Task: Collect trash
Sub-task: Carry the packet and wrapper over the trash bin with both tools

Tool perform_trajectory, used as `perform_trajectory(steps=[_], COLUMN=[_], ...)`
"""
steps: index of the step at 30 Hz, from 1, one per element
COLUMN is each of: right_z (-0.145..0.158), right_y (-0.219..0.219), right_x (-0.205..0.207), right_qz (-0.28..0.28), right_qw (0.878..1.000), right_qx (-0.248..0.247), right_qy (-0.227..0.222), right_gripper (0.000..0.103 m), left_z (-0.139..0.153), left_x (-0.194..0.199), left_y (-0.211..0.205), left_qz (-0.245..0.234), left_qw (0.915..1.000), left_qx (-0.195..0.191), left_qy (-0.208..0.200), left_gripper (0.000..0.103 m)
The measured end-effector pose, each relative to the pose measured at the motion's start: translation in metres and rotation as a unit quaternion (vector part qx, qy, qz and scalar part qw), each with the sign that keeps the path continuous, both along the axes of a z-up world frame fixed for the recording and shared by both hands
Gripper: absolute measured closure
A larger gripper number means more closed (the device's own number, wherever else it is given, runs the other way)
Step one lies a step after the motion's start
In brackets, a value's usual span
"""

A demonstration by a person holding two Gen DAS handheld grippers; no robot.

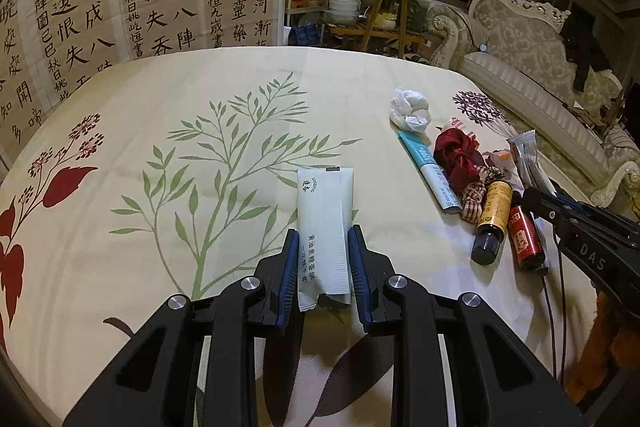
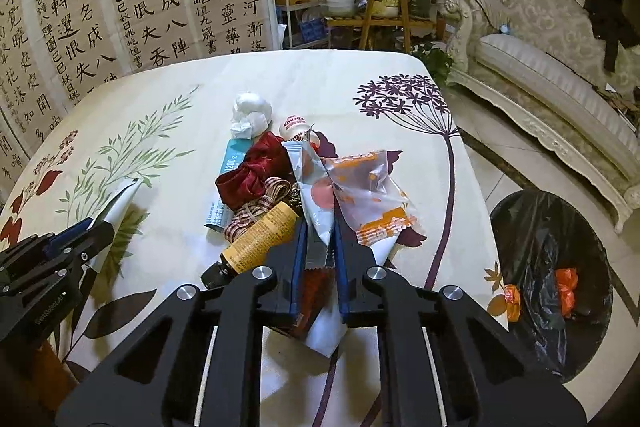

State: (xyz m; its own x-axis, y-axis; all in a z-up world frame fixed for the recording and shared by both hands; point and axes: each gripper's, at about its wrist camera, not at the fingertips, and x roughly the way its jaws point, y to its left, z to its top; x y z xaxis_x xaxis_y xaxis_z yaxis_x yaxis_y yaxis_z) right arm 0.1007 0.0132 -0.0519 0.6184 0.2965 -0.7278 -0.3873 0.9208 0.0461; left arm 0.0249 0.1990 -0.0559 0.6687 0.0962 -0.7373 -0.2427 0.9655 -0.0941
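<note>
Your right hand-held gripper (image 2: 320, 247) has its blue pads pinched narrow on the crumpled silver-and-white foil wrapper (image 2: 316, 187), which rises between the jaws out of the litter heap in the middle of the floral-print worktop (image 2: 180, 107). Your left hand-held gripper (image 1: 323, 247) grips the long white paper sachet with black print (image 1: 325, 215), its long axis running straight ahead along the fingers, its lower end torn.

What the coming move turns on, as I judge it: the black-lined round waste bin (image 2: 552, 267) stands on the floor off the worktop's right edge, so it lies to the right of your right hand and is nearer to it than to the left — the wrapper should swing out rightward and over the edge.

Still in the heap beside the wrapper are the clear orange-printed plastic bag (image 2: 372, 187), the amber glass bottle with yellow label (image 2: 260, 239), the dark red satin bow (image 2: 252, 171) and, farther off, the wadded white tissue (image 2: 252, 111).

Only the right wrist view shows the bin — the left shows none of it, but it alone shows the small red-labelled bottle (image 1: 527, 239) lying just beside the amber one.
</note>
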Motion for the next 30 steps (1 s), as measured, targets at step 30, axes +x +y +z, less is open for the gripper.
perform_trajectory(steps=[30], right_z=[0.017], right_y=[-0.172], right_x=[-0.028], right_qz=[-0.186], right_qw=[0.982], right_qx=[0.019], right_qy=[-0.039], right_gripper=[0.09], left_z=[0.036], left_x=[0.014], left_y=[-0.142], left_qz=[-0.134], left_qw=[0.9895], left_qx=[-0.009], left_qy=[-0.053], left_gripper=[0.077])
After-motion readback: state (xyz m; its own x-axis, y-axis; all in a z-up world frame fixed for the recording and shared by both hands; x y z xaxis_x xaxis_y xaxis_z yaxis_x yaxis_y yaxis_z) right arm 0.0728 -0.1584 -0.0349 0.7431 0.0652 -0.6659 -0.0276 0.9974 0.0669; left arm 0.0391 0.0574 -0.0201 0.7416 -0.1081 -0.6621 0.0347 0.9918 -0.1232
